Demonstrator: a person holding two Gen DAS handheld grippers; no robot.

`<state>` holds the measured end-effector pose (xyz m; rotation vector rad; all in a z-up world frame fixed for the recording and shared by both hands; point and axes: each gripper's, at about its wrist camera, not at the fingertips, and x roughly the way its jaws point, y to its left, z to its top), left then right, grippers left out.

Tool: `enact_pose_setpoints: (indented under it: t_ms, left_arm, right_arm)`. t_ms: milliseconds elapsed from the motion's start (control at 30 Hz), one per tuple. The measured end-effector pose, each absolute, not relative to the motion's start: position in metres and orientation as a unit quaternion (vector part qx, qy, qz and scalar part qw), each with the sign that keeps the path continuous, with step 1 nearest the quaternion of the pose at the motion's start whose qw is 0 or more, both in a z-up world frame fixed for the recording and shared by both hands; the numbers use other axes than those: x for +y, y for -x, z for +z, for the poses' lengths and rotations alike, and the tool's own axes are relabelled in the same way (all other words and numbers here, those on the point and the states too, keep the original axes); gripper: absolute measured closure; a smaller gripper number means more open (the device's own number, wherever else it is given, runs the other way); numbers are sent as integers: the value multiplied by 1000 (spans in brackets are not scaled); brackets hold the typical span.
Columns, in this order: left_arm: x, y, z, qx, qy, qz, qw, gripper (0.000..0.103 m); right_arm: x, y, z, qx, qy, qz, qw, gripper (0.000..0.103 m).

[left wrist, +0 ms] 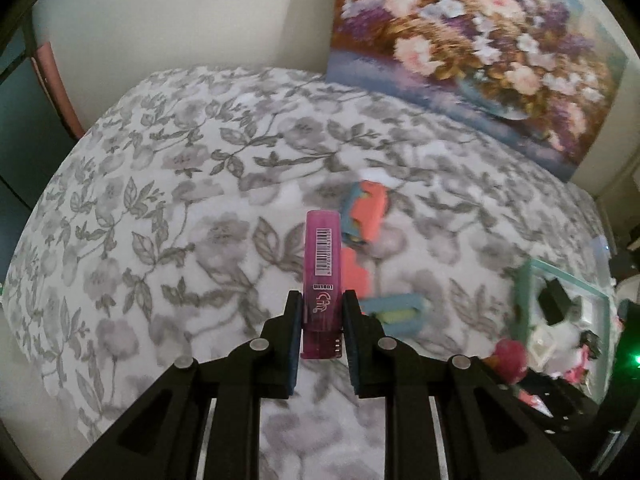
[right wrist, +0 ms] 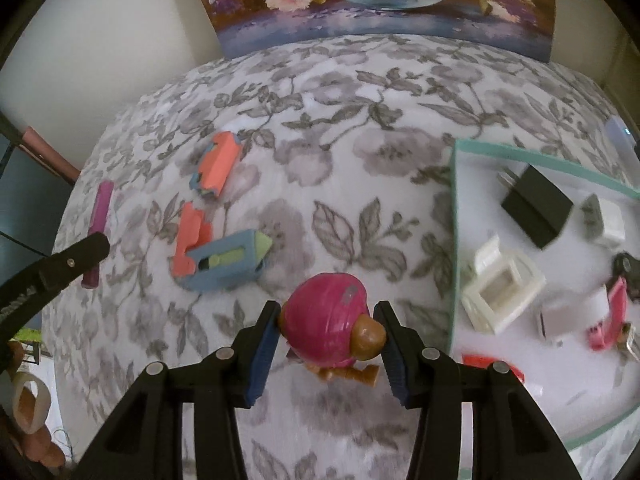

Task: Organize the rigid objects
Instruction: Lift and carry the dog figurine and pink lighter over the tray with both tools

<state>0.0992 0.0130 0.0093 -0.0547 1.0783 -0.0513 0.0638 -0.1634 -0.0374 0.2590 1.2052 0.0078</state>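
My left gripper (left wrist: 321, 300) is shut on a purple stick-shaped tube (left wrist: 322, 276) with a barcode, held above the floral cloth; the tube also shows in the right wrist view (right wrist: 99, 224) with the left gripper's finger (right wrist: 76, 258) across it. My right gripper (right wrist: 327, 312) is shut on a pink toy figure with brown parts (right wrist: 328, 330), just left of the white tray (right wrist: 454, 216). The toy also shows in the left wrist view (left wrist: 510, 360). Two orange pieces (right wrist: 218, 164) (right wrist: 190, 238) and a blue pencil-shaped case (right wrist: 230, 260) lie on the cloth.
The teal-rimmed tray holds a black charger (right wrist: 536, 204), white plastic frames (right wrist: 502, 290), a pink clip (right wrist: 610, 320) and other small items. A flower painting (right wrist: 380, 0) leans on the wall at the back. The cloth's left edge (right wrist: 64, 240) drops off.
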Motion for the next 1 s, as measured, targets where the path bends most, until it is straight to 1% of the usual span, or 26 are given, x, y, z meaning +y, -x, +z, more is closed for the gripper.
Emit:
enact_pose_setpoints:
  t_ms: [200,433,633,800,1000]
  left_arm:
    - [-5,-68,32,490,32,-31,871,82]
    - [-27,-40,52,465,46,-42,883,82]
    - [-46,-29,62,449,26,-51,892,82]
    - [-67,-27,58,459,10,-63,886,82]
    - [-98,-25,51,480,14,-104,871,82]
  right_arm:
    - [-175,-41,-24,556,-141,6,819,52]
    - [-202,-14,6,521,-174,-1,836,52]
    - [-234,-3,23,498,-192,-18,846,52]
    - [-266,2,27,487,-208,-45,847,52]
    - [-306,12,28,480,-222,-81,845,52]
